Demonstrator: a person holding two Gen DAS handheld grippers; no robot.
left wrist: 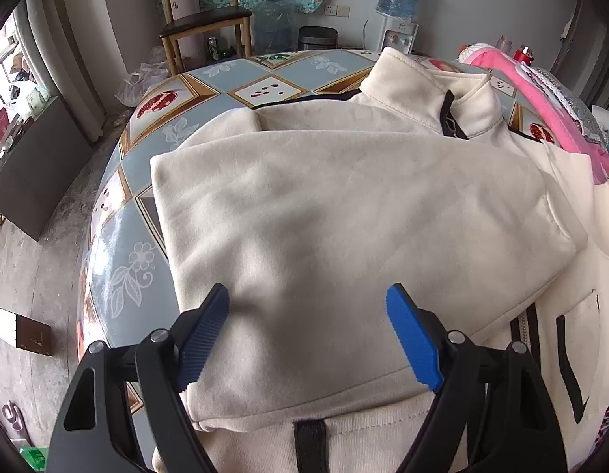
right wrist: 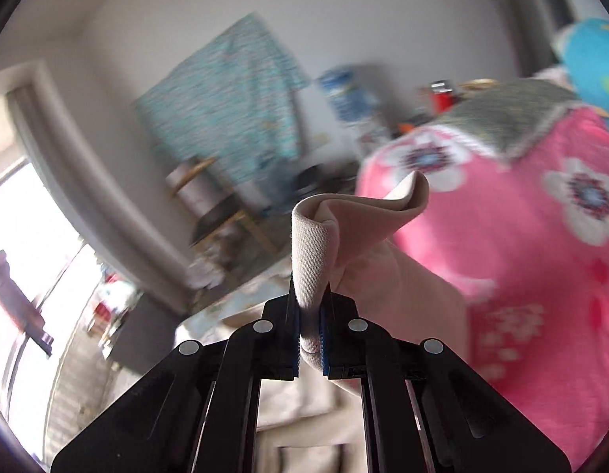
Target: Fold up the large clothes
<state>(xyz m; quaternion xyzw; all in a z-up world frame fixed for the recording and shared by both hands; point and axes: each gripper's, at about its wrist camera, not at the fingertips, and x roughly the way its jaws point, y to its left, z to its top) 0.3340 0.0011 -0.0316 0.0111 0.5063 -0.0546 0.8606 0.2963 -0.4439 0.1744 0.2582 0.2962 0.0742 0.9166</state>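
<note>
Two grippers are showing, one per wrist view. Your left gripper (left wrist: 308,331) is hanging spread wide at the bottom centre of its frame, blue pads (left wrist: 413,339) apart, with nothing between them; whether the tips are touching the fabric below you cannot tell. Under it the cream jacket (left wrist: 344,216) is lying across the patterned tabletop (left wrist: 146,205), filling the middle of the frame, with one sleeve folded over the body as a flat panel. Its collar (left wrist: 426,86) with the dark zipper is sitting at upper right, and the hem is running along the bottom edge. A pink floral blanket (left wrist: 541,98) is bunching at the right edge, just beside the jacket. A wooden chair (left wrist: 206,19) and a water dispenser (left wrist: 399,0) are standing against the wall at the top.

Your right gripper (right wrist: 310,315) is clenching a fold of the cream jacket (right wrist: 316,252) at lower centre of its frame; the ribbed edge is sticking up between the pressed pads and curling toward the right. The pink blanket (right wrist: 521,236) is filling the right half behind it. Everything in the background is motion-blurred, with a teal cloth (right wrist: 229,98) hanging on the wall at upper left.
</note>
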